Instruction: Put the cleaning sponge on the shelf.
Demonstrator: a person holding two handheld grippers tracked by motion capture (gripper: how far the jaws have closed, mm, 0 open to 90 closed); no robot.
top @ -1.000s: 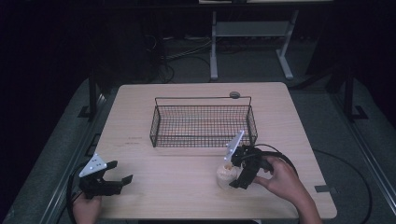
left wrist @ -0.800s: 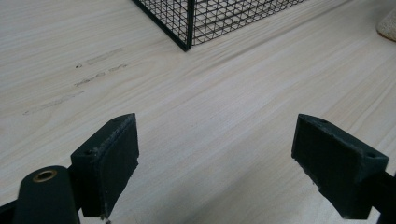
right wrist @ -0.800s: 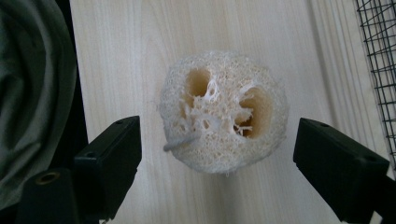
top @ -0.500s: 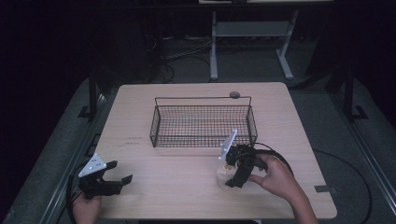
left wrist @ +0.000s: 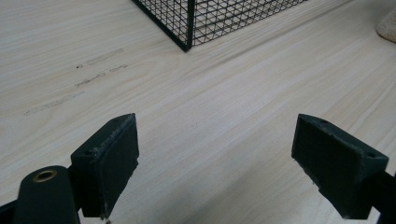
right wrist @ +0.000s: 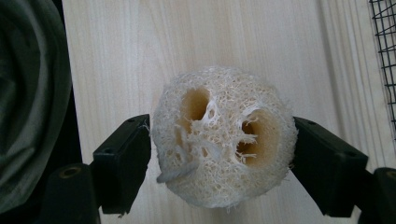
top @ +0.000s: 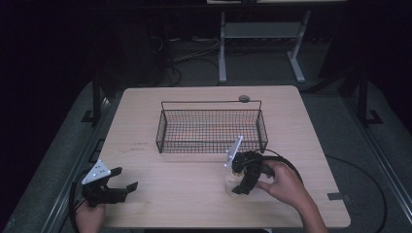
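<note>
A pale round loofah sponge (right wrist: 222,144) with holes in its top rests on the wooden table (top: 175,194), in front of the wire basket's right end. My right gripper (right wrist: 222,140) points down over it, open, one jaw at each side and just touching the sponge's edges. From above, the right gripper (top: 239,183) covers most of the loofah (top: 230,183). Near the table's front left corner my left gripper (top: 125,178) is held low and open, with bare wood between its jaws (left wrist: 215,154).
A black wire basket (top: 209,102) stands in the middle of the table; its corner (left wrist: 187,23) lies ahead of the left gripper and its edge (right wrist: 385,46) borders the right gripper view. A small round grey object (top: 244,98) sits behind the basket. Dark floor surrounds the table.
The right gripper has slid left and down over the loofah, so its jaws now stand on both sides of it. The left gripper has not moved.
</note>
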